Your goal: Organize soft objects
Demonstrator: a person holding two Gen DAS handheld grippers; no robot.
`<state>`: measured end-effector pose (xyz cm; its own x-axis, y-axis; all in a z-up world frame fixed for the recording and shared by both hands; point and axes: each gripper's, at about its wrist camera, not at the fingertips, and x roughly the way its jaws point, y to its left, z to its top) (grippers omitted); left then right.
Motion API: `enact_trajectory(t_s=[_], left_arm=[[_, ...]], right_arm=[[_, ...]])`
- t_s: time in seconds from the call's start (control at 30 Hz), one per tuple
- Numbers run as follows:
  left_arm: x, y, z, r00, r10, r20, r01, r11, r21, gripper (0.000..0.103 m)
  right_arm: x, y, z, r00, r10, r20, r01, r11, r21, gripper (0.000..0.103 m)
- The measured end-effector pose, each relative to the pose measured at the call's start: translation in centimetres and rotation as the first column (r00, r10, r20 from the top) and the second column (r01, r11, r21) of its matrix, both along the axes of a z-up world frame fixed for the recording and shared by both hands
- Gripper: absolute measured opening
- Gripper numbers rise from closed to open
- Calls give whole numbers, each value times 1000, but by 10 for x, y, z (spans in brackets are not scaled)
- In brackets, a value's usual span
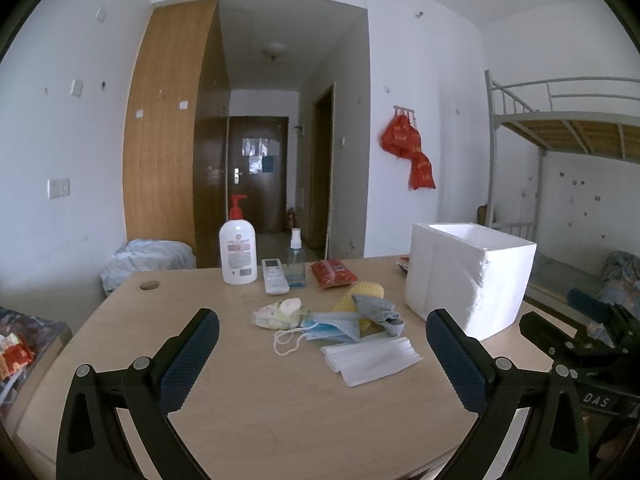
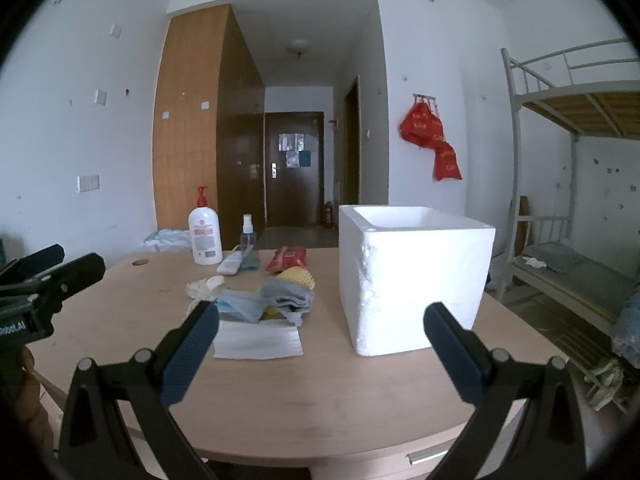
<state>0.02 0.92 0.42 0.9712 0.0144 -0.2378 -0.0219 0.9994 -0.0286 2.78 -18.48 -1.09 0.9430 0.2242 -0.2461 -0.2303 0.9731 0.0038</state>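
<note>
L gripper (image 1: 322, 334): its 2 fingers (image 1: 191, 354) are spread wide, nothing between them, held above the near part of the wooden table (image 1: 280, 420). R gripper (image 2: 321, 326): fingers (image 2: 192, 344) likewise spread wide w/ nothing pinched, over the table's near edge. In the right wrist view the L gripper also shows at the far left edge; in the left wrist view the R gripper sits at the far right edge.

Just ahead of the L fingers lies the soft pile, mid-table. Nearest: a white folded mask pack (image 1: 370, 358), flat on the wood. Behind it, touching, a blue face mask (image 1: 332, 330) w/ its white ear loop (image 1: 286, 344) trailing out to the left. A grey sock (image 1: 376, 310) lies over a yellow sponge cloth (image 1: 364, 294), both against the blue mask. Left of those, a small patterned cloth bundle (image 1: 278, 314), pale w/ coloured print.

Right of the pile, apart from it, stands a white foam box (image 1: 468, 276), upright, open top; inside can't be seen. From the right wrist view the box is directly ahead of the R gripper, slightly right of centre.

Further back on the table: a white pump bottle w/ red pump (image 1: 238, 248), a white remote (image 1: 274, 276), a clear spray bottle (image 1: 296, 260) and a red snack packet (image 1: 333, 274), in a row, close together.

Beyond: wooden wardrobe (image 1: 168, 132), dark door (image 1: 258, 172), red bags (image 1: 408, 148) hung on the wall, metal bunk bed (image 1: 560, 120) at right.
</note>
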Motion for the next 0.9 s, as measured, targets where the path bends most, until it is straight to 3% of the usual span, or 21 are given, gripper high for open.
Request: enact_trajectory(t_s=[0.9], left_arm=[[3, 2, 0, 1000, 3, -6, -3, 1000, 0, 103]], right_arm=[[4, 1, 0, 1000, 24, -13, -24, 1000, -4, 103]])
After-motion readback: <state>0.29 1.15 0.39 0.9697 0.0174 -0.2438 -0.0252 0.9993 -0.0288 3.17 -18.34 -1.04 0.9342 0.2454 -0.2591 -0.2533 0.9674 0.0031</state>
